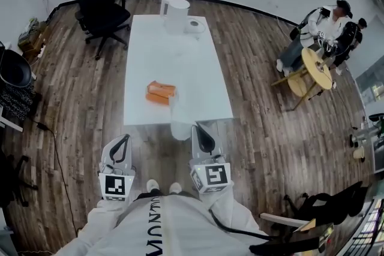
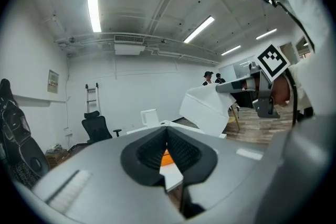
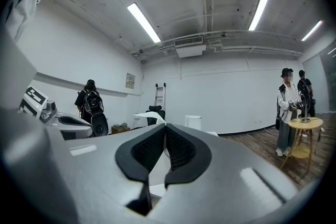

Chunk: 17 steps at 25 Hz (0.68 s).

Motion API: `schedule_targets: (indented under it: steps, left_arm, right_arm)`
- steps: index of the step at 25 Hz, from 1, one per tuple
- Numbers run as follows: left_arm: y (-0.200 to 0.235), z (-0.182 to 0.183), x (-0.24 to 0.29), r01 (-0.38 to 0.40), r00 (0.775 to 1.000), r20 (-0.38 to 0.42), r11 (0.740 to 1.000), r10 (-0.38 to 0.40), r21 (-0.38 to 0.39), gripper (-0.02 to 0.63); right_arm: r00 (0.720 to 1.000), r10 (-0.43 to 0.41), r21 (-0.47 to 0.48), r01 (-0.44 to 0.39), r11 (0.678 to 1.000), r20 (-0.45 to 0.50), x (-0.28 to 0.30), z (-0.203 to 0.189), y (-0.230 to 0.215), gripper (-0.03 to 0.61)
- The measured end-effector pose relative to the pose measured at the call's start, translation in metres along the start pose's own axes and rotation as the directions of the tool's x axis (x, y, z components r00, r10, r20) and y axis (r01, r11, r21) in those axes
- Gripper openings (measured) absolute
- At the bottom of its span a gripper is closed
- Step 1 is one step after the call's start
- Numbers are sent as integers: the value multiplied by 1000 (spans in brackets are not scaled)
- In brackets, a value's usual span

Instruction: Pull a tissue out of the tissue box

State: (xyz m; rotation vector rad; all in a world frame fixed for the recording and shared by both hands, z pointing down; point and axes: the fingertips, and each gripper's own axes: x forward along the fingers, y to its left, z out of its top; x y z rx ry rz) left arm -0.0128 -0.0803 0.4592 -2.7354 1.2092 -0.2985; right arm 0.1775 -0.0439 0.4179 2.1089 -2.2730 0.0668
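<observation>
An orange tissue box [image 1: 161, 93] lies on the near half of the white table [image 1: 198, 69]. Just off the table's near edge, my right gripper [image 1: 201, 130] is shut on a white tissue [image 1: 180, 126], which hangs free of the box. The left gripper view shows that tissue [image 2: 206, 108] spread out from the right gripper's tip. In the right gripper view the tissue [image 3: 156, 168] sits pinched between the jaws. My left gripper [image 1: 123, 140] is shut and empty, level, to the left of the table's near corner. A sliver of the box [image 2: 167, 158] shows below its closed jaws.
A white kettle [image 1: 174, 14] and a small white roll [image 1: 195, 25] stand at the table's far end. A black office chair [image 1: 99, 0] is at the far left. People sit by a round wooden table [image 1: 317, 66] at the right. A stepladder [image 2: 91, 98] leans on the far wall.
</observation>
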Motion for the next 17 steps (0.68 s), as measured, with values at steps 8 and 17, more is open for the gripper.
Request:
schedule_targets:
  steps: [8,17]
  left_arm:
    - [-12,15,17,12,1000,15,1000,-12,21,-5]
    - [-26,23,27,27,999,19,999,-28,31,-5]
  right_arm:
    - [1000,21,20,-21,1000,17,0,2,-7,2]
    - [1000,31,36,-31,999,4,-4,-5,-14,2]
